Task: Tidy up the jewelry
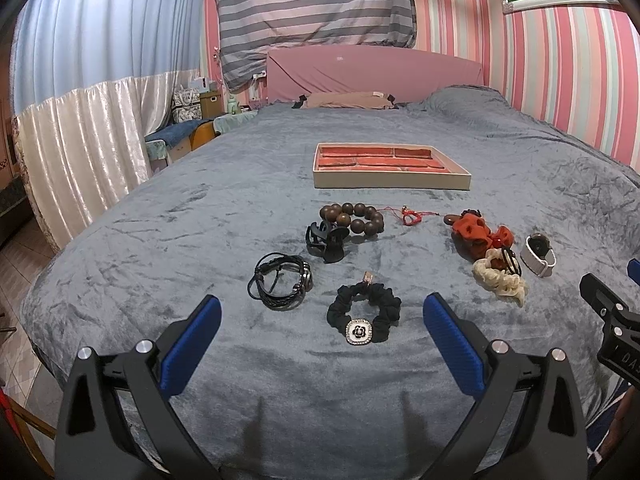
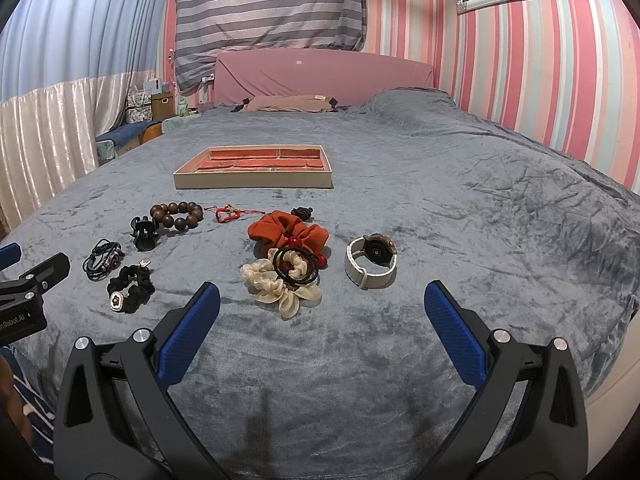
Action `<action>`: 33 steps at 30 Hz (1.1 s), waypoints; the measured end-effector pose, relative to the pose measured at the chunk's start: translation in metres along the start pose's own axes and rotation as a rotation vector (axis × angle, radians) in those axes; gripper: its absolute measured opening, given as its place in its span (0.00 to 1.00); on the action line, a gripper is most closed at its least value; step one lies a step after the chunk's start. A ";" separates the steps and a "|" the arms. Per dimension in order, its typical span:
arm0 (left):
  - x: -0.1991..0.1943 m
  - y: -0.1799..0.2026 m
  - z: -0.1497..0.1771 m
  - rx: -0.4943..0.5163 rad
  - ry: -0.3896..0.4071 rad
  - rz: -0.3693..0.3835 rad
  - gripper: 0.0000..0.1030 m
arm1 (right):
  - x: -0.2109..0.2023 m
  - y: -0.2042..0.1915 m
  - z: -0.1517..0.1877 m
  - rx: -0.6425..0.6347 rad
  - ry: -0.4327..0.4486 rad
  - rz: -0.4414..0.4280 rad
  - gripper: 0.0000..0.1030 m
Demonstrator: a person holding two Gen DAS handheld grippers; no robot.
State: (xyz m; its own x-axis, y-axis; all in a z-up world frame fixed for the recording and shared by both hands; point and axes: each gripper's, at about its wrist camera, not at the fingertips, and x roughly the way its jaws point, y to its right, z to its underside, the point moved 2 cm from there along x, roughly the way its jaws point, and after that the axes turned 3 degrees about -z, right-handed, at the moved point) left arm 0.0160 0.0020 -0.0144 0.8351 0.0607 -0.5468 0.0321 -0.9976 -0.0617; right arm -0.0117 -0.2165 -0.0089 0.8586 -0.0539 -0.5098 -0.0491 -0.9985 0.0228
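Note:
Jewelry lies on a grey bedspread (image 1: 160,240) in front of a cream tray (image 1: 390,181) with red compartments; the tray also shows in the right wrist view (image 2: 254,180). My left gripper (image 1: 322,308) is open and empty just short of a black scrunchie (image 1: 363,314) with a jewelled charm. Near it lie a black leather bracelet (image 1: 280,280), a black claw clip (image 1: 326,242) and a wooden bead bracelet (image 1: 354,218). My right gripper (image 2: 322,294) is open and empty, near a cream scrunchie (image 2: 280,284), black hair ties (image 2: 296,264), a rust scrunchie (image 2: 286,232) and a white-strap watch (image 2: 372,260).
A red string bracelet (image 1: 410,216) lies behind the beads. A pillow (image 1: 344,100) and pink headboard (image 1: 372,72) are at the far end. Curtains (image 1: 80,140) and boxes (image 1: 200,100) stand left of the bed, a striped wall (image 2: 540,80) right.

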 end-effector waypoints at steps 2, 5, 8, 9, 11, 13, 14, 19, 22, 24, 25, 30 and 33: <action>0.000 -0.001 0.000 0.001 0.000 -0.001 0.96 | 0.000 0.000 0.000 -0.001 0.001 0.002 0.96; 0.000 0.000 0.000 0.000 0.000 0.001 0.96 | 0.000 0.001 0.000 -0.001 -0.001 0.000 0.96; 0.000 0.000 0.000 0.002 0.000 -0.001 0.96 | 0.000 0.000 0.001 -0.001 0.002 0.001 0.96; 0.000 0.000 0.000 0.002 -0.001 -0.002 0.96 | 0.000 0.000 0.001 -0.001 0.000 0.003 0.96; 0.000 0.000 -0.001 0.003 -0.001 -0.001 0.96 | 0.002 0.000 0.000 -0.001 -0.004 0.002 0.96; 0.000 0.000 -0.001 0.005 0.001 -0.003 0.96 | 0.003 0.000 0.000 -0.001 -0.004 0.002 0.96; 0.000 0.000 -0.001 0.004 0.000 -0.004 0.96 | 0.003 0.000 0.000 -0.002 -0.004 0.002 0.96; 0.001 0.000 -0.001 0.002 -0.001 -0.005 0.96 | 0.004 -0.001 0.000 -0.001 -0.005 0.003 0.96; 0.003 0.000 -0.002 0.000 -0.004 -0.004 0.96 | 0.005 0.000 -0.001 0.001 -0.006 0.003 0.96; 0.003 0.000 -0.001 0.002 -0.003 -0.003 0.96 | 0.004 -0.001 0.000 0.001 -0.005 0.002 0.96; 0.003 0.000 -0.001 0.003 -0.002 -0.005 0.96 | 0.005 -0.001 0.000 0.000 -0.005 0.003 0.96; 0.007 -0.001 -0.001 0.004 -0.006 0.000 0.96 | 0.006 -0.001 -0.001 -0.002 -0.009 0.005 0.96; 0.007 -0.001 -0.001 0.003 -0.006 -0.001 0.96 | 0.006 -0.001 -0.001 -0.006 -0.008 0.006 0.96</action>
State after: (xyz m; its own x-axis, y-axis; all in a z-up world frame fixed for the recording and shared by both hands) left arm 0.0225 0.0039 -0.0175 0.8316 0.0615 -0.5520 0.0308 -0.9974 -0.0647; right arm -0.0063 -0.2159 -0.0114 0.8539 -0.0599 -0.5169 -0.0512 -0.9982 0.0310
